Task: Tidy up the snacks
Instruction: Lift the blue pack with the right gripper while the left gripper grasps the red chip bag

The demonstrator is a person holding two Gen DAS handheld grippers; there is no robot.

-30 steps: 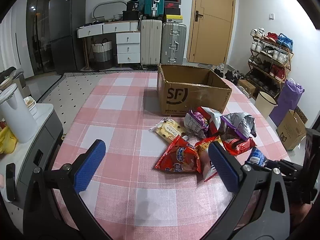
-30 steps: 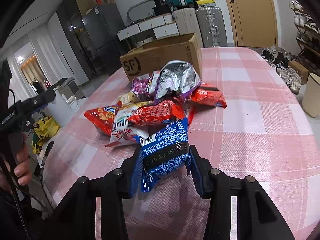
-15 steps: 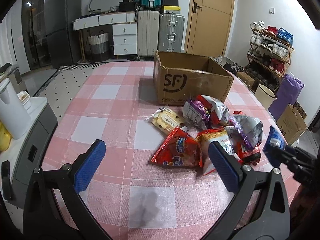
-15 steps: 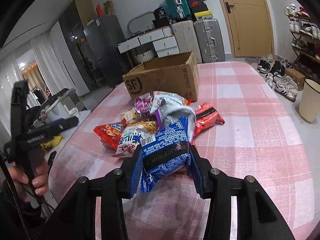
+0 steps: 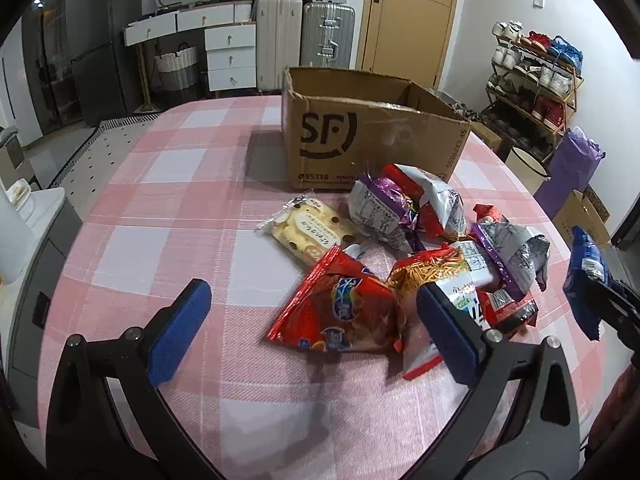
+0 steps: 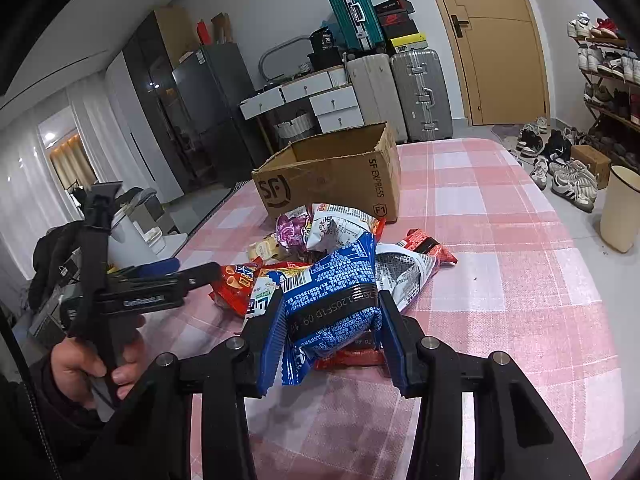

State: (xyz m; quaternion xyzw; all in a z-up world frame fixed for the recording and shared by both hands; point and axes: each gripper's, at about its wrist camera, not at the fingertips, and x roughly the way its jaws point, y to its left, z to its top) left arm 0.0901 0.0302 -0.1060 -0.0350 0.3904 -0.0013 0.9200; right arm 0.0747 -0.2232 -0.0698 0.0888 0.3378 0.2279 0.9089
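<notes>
An open cardboard box (image 5: pixel 360 136) (image 6: pixel 332 184) marked SF stands at the far side of the pink checked table (image 5: pixel 168 208). In front of it lies a pile of snack bags: a red bag (image 5: pixel 344 312), a pale biscuit pack (image 5: pixel 308 232), silver-and-purple bags (image 5: pixel 384 208) and an orange noodle bag (image 5: pixel 440 276). My left gripper (image 5: pixel 312 308) (image 6: pixel 188 270) hangs open just above the red bag, a pad on either side of it. My right gripper (image 6: pixel 332 312) is shut on a blue snack bag (image 6: pixel 340 280) (image 5: pixel 582 276), held above the near right of the pile.
A white appliance and cabinet (image 5: pixel 24 232) stand past the table's left edge. A bin (image 6: pixel 620 208), boxes, a purple bag (image 5: pixel 568 172) and a shoe rack (image 5: pixel 536 80) lie to the right. Suitcases (image 5: pixel 304 44) and drawers stand behind the box.
My left gripper has come forward and down, closer to the red bag. My right gripper has lifted the blue bag a little higher off the pile.
</notes>
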